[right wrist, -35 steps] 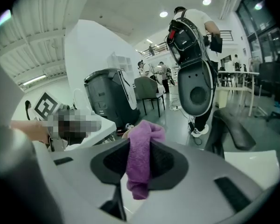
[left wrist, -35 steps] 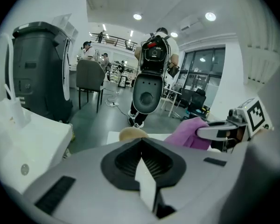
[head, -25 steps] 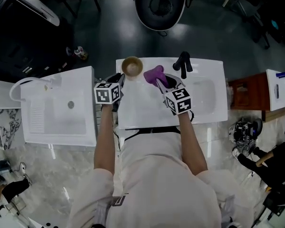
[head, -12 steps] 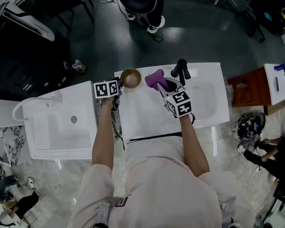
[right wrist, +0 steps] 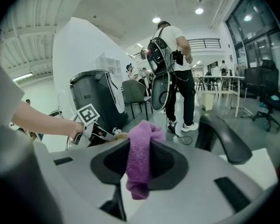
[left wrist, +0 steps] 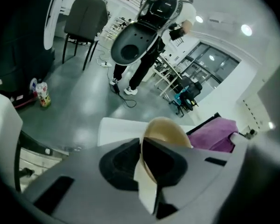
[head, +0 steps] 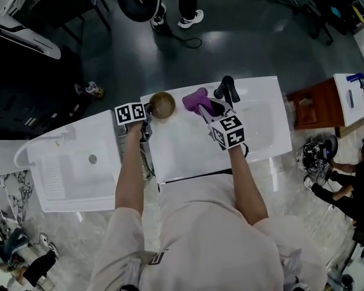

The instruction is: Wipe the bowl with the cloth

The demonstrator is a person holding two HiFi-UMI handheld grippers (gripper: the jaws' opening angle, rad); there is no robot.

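- My left gripper (left wrist: 143, 146): fingers have just been closing; they now pinch the rim of the tan bowl (left wrist: 167, 129), one pad inside and one outside.
- Bowl in the head view: far-left corner of the white sink top (head: 188, 153), at 9 o'clock from the cloth and near it, not touching. I can't tell whether it rests on the top or is lifted.
- My right gripper (right wrist: 139, 169): fingers clamped on the purple cloth (right wrist: 141, 148). The cloth bunches above the pads and a tail hangs below them.
- Cloth in the head view: far edge of the sink top, centre.
- Black faucet (head: 226, 88): at 2 o'clock from the cloth, just beside it.
- Second white sink unit (head: 79, 162): at 9 o'clock from my left arm.
- Wooden cabinet (head: 309, 109): at 3 o'clock from the sink top.
- Person standing on the dark floor (head: 188, 5): at 12 o'clock, well apart from the sink top; the right gripper view shows them with gear on their back.
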